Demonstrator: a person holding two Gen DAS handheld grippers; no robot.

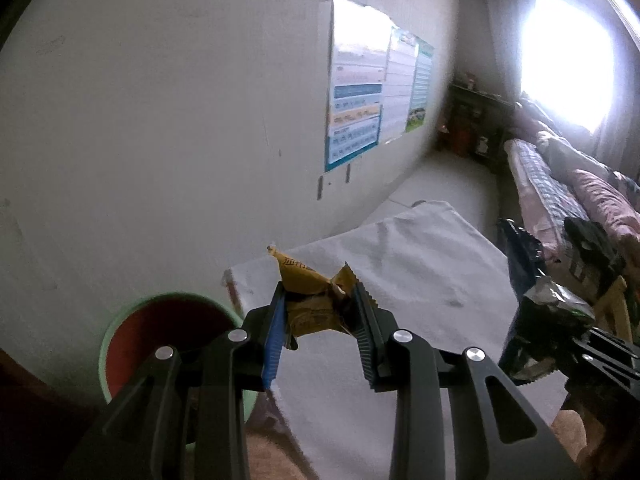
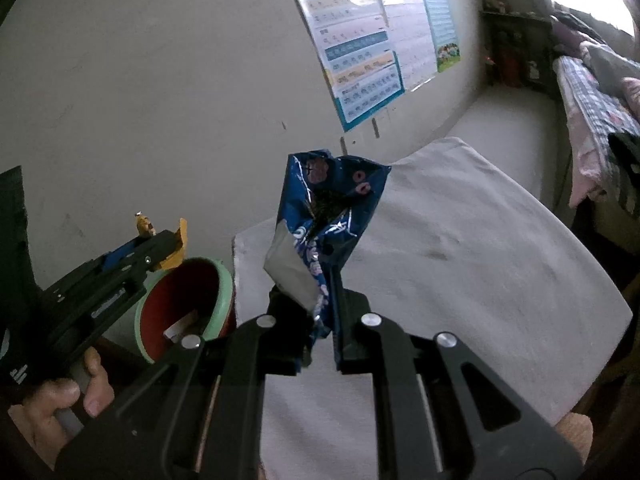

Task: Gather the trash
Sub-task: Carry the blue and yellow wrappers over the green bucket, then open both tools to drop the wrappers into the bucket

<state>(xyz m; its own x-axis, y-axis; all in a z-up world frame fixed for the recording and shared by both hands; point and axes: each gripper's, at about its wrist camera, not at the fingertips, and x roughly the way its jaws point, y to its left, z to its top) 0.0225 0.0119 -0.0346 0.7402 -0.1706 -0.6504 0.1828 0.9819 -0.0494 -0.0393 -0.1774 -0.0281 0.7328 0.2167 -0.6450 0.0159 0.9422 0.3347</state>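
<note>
The left hand-held gripper has its two fingers pinched onto a crumpled yellow wrapper, which sticks up and out past the fingertips, held in the air just over the near corner of the table. Right next to it on the left, lower down, sits a green bin with a dark red inside, and from the right wrist view you can see something pale lying in the bottom of it, can't really tell what. The right hand-held gripper is clamped on the lower end of a blue snack bag, and the bag stands up tall out of the fingers, torn open with the silver lining showing on one side. It's also up off the table, not touching it. The table is covered by a white cloth and looks a bit wrinkled. Behind all that is a plain wall with a poster stuck on it, and farther off to the right there's a bed with plaid and pink bedding under a really bright window.
</note>
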